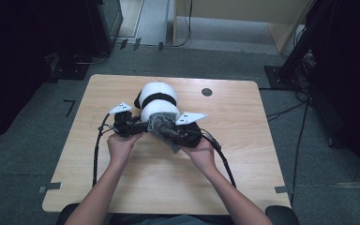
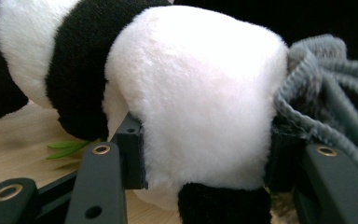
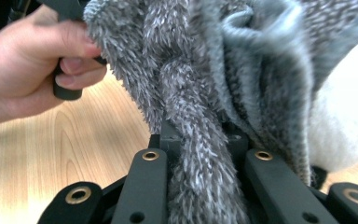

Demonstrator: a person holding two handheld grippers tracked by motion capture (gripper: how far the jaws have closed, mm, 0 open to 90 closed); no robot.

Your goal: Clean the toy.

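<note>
The stuffed panda (image 1: 157, 104) lies on my counter (image 1: 122, 187), just above the middle of the frame. My left tongs (image 1: 143, 125) sit at its lower left, jaws either side of its body. The fuzzy cloth (image 1: 165, 127) drapes over its lower right end, touching it. My right tongs (image 1: 176, 136) are at the cloth's right, a fold between the jaws.

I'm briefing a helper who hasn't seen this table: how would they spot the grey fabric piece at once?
Start at the wooden table and find the black-and-white panda plush lying near its middle. Against the plush's near end hangs the fuzzy grey cloth, pinched in the right gripper. It is the one shaggy grey thing there, bunched into ribbed folds.
</note>
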